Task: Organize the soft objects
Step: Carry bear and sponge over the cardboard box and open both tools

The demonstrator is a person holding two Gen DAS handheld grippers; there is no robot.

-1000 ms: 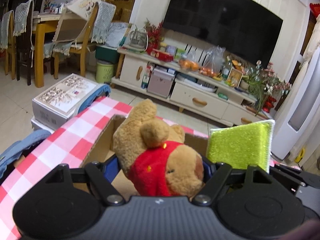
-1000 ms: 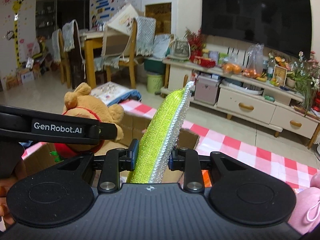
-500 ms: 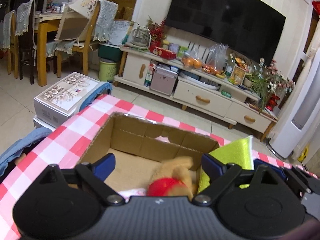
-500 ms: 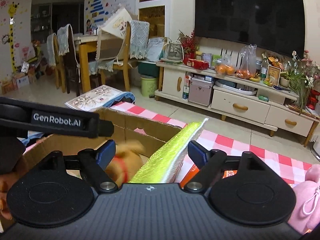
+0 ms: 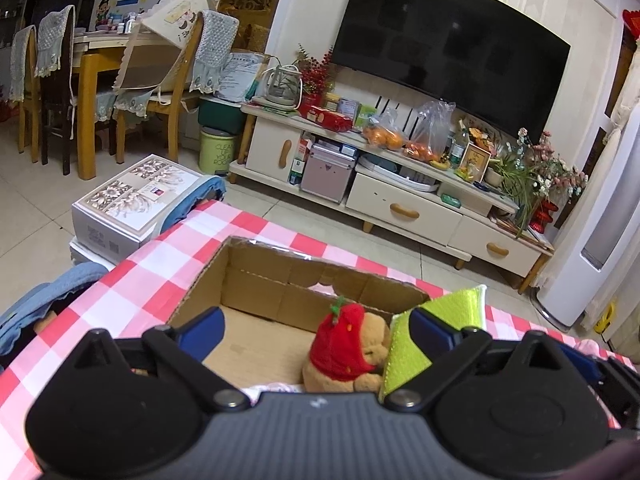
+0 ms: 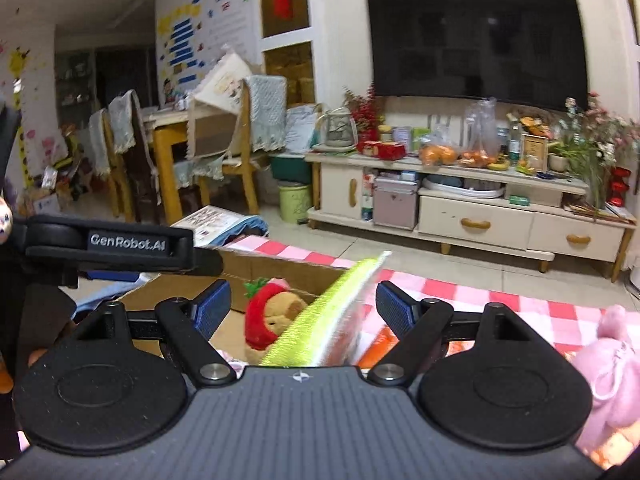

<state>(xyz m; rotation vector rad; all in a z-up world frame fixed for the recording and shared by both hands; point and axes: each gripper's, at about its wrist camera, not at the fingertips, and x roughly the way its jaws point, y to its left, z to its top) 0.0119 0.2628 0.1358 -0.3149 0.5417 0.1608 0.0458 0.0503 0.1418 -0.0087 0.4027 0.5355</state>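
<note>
A brown teddy bear in a red top (image 5: 344,356) lies inside the open cardboard box (image 5: 280,280), near its right wall. A lime-green fluffy cloth pad (image 5: 452,304) leans tilted against that wall beside the bear. My left gripper (image 5: 316,320) hovers over the box, its jaws opening, with no pad touching the bear below. In the right wrist view the bear (image 6: 272,320) and the slanting green pad (image 6: 320,320) show between the wide-apart fingers of my right gripper (image 6: 304,300), which is open and touches neither.
The box stands on a red-and-white checked tablecloth (image 5: 152,276). A pink plush toy (image 6: 608,360) lies at the right on the table. The black housing of the left tool (image 6: 120,242) crosses the right view. Beyond the table are floor, a TV cabinet and chairs.
The left gripper opened and the bear dropped into the box. The right gripper opened too, and the green pad tipped over against the box's right wall.
</note>
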